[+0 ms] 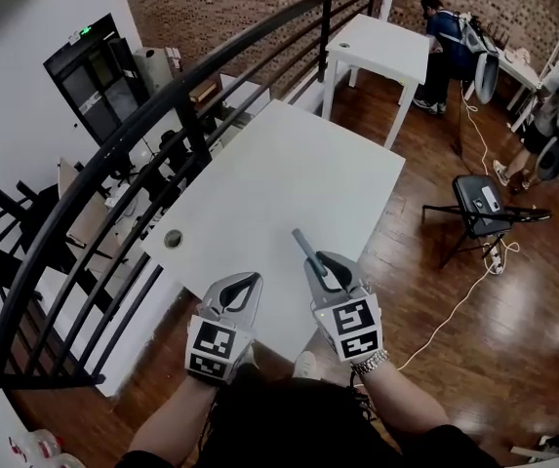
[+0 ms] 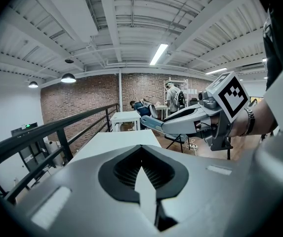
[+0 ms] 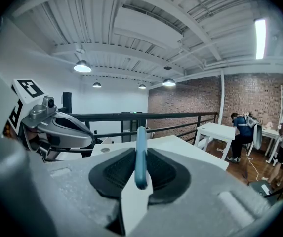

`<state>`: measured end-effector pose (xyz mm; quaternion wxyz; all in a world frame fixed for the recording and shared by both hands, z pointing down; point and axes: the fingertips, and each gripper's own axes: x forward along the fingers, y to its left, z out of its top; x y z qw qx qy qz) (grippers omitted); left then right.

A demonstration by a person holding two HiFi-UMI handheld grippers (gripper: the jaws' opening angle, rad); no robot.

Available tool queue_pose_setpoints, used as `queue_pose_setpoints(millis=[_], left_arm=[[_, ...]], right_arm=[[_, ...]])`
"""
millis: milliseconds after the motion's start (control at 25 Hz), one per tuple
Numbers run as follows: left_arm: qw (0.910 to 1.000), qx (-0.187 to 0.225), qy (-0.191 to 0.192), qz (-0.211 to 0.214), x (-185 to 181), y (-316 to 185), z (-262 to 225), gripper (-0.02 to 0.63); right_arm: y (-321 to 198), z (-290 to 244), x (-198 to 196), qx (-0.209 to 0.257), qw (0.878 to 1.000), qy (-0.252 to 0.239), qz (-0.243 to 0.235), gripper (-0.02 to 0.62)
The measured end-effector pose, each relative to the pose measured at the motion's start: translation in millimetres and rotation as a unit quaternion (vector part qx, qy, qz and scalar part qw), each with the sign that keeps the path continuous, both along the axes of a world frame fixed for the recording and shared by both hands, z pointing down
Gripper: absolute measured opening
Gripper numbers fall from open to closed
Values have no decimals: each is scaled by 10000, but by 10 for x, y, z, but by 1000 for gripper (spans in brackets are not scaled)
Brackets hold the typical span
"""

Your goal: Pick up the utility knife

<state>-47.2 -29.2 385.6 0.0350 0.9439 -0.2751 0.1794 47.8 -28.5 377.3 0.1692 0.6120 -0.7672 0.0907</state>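
Observation:
My right gripper [image 1: 330, 266] is shut on the utility knife [image 1: 308, 250], a slim grey-blue handle that sticks out forward past the jaws, lifted a little above the near part of the white table [image 1: 279, 178]. In the right gripper view the utility knife [image 3: 141, 138] stands edge-on between the two pads. From the left gripper view, the knife [image 2: 151, 124] juts out of the right gripper [image 2: 193, 120]. My left gripper [image 1: 244, 283] hovers beside it at the table's near edge, its jaws shut with nothing between them [image 2: 141, 151].
A black railing [image 1: 162, 105] runs along the table's left side. The table has a round cable hole [image 1: 173, 239] near its left corner. A second white table [image 1: 381, 47] stands beyond, a black folding chair [image 1: 484, 208] to the right. People work at the back right.

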Motion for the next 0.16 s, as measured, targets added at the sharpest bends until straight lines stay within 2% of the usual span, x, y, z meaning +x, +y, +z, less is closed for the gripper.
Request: queue_pose_setpoints(millis=[160], left_arm=[[10000,12,-2,5,66,20,-2,17]], right_arm=[[22,9,76,1,10000,-12,22,67]])
